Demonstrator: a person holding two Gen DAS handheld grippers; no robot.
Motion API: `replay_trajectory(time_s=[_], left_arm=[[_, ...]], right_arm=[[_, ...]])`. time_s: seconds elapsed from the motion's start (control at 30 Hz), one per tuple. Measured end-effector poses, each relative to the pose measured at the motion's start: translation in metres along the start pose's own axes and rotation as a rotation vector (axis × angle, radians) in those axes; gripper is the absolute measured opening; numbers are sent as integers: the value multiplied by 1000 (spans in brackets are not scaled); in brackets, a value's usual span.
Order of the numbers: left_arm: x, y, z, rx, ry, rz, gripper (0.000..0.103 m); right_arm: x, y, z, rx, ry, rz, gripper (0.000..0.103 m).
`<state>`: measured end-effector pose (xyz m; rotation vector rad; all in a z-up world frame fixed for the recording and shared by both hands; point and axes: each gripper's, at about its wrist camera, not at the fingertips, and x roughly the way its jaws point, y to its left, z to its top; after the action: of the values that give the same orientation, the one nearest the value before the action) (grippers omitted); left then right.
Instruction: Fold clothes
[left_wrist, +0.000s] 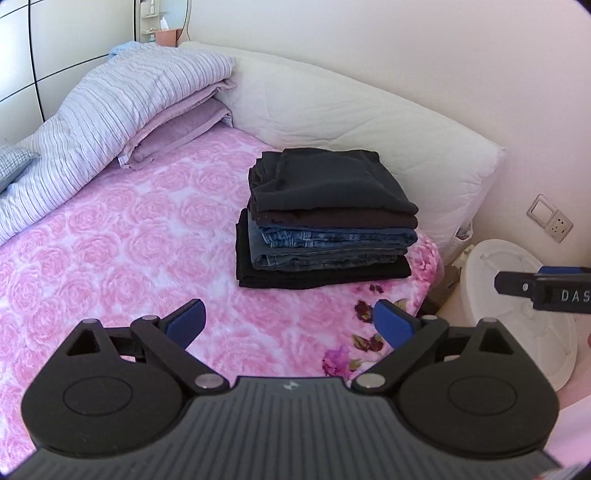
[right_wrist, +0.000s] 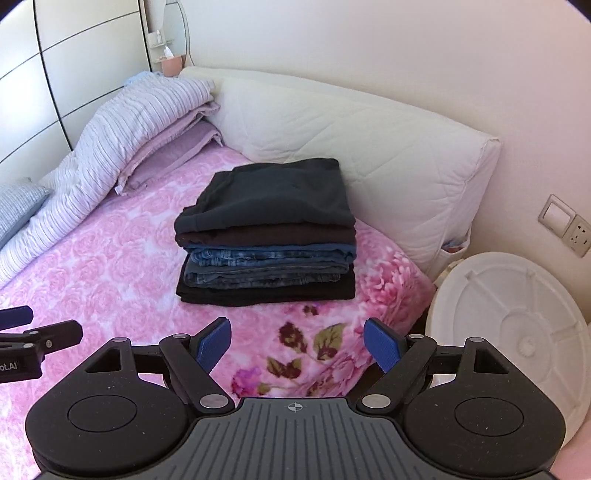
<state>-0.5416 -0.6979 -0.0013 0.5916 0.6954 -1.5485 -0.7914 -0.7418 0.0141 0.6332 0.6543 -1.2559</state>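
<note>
At frame centre, a neat stack of folded clothes (left_wrist: 327, 218) sits on the pink floral blanket (left_wrist: 110, 258), dark garments sandwiching jeans. Behind lies a white cushion (left_wrist: 369, 110); at right, a white round lid (right_wrist: 517, 325). Left gripper (left_wrist: 290, 325) and right gripper (right_wrist: 297, 345) gape wide, empty.

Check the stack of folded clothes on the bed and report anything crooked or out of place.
Nothing serious stands out. The stack of folded clothes sits upright on the pink blanket. Only small flaw: the black bottom piece juts out past the jeans on the left. Both claws are open and empty.
</note>
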Motion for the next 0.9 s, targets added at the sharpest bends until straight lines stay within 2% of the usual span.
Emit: replay_trajectory(time_s=[0.2, 0.4, 0.9], left_arm=[[-6, -5, 3, -10, -5, 1, 96], [-4, -8, 6, -12, 9, 53, 96], [3, -19, 6, 43, 12, 52, 96]], right_arm=[[-3, 0, -4, 12, -2, 29, 82], [-3, 0, -1, 3, -2, 33, 82], [-2, 3, 1, -19, 8, 22, 82]])
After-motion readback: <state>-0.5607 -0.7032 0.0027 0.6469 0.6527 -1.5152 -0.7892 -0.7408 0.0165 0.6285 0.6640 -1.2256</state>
